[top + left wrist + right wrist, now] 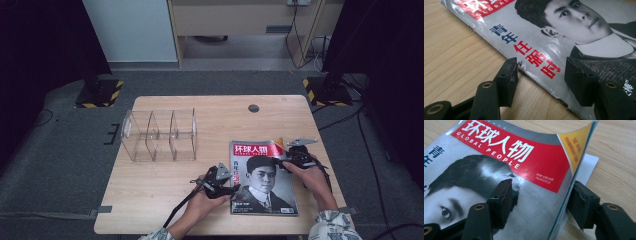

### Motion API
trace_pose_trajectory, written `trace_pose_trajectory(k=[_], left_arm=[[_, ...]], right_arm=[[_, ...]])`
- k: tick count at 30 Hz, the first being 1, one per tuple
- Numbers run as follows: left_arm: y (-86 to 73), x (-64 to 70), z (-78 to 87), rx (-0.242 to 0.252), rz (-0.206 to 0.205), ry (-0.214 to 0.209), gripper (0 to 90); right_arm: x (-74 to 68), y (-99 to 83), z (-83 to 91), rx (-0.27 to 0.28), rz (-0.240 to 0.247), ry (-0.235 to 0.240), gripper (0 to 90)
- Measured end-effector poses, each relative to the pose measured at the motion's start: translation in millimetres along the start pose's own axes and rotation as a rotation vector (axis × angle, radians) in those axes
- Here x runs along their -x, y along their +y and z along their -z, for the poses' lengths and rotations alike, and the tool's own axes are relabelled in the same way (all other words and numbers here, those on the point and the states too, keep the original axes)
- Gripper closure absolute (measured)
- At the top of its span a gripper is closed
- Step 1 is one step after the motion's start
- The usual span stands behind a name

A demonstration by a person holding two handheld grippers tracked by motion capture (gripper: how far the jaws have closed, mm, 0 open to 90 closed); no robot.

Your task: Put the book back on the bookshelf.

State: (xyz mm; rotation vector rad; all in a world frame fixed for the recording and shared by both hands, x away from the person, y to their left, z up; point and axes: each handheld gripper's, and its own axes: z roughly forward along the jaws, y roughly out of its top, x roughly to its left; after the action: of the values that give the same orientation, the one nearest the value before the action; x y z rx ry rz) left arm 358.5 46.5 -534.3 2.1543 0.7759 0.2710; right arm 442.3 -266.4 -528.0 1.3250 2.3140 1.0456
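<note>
Here, open hand-held gripper [540, 197] astride magazine [499, 170] edge.

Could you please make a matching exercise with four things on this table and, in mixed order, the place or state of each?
1. magazine
2. clear divider rack
3. left gripper
4. right gripper

a. jaws open across the magazine's lifted edge
b. stands on the table's left half
c. lies cover up, one corner curled
d. jaws open over the magazine's worn edge

Pairs: 1-c, 2-b, 3-d, 4-a

The magazine [262, 177] has a red title band, a yellow corner, and a grey portrait cover; the counter [165, 185] is pale woodgrain; the jaws are black.
</note>
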Motion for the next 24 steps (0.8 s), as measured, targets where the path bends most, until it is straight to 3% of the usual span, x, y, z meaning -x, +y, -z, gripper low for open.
trace_pose_trajectory(k=[3,7,18,21,22,24], left_arm=[[0.0,0.0,0.0,0.000,0.000,0.000,43.3],[0.0,0.0,0.0,0.000,-0.001,0.000,43.3],[0.0,-0.1,0.0,0.000,-0.001,-0.001,43.3],[0.0,-0.1,0.0,0.000,-0.001,-0.001,43.3],[0.0,-0.2,0.0,0.000,-0.002,-0.001,43.3],[0.0,-0.2,0.0,0.000,-0.001,-0.001,43.3]], right_arm=[[-1.3,1.9,5.4,0.025,-0.007,0.023,46.4],[-6.1,3.4,8.1,0.039,0.024,0.053,47.2],[-11.0,-0.5,-4.8,0.038,0.061,0.001,43.6],[-11.6,0.0,-5.0,0.043,0.063,-0.010,48.7],[-11.7,0.7,-3.7,0.051,0.072,-0.024,56.4],[-11.9,1.2,-1.9,0.061,0.066,-0.037,63.1]])
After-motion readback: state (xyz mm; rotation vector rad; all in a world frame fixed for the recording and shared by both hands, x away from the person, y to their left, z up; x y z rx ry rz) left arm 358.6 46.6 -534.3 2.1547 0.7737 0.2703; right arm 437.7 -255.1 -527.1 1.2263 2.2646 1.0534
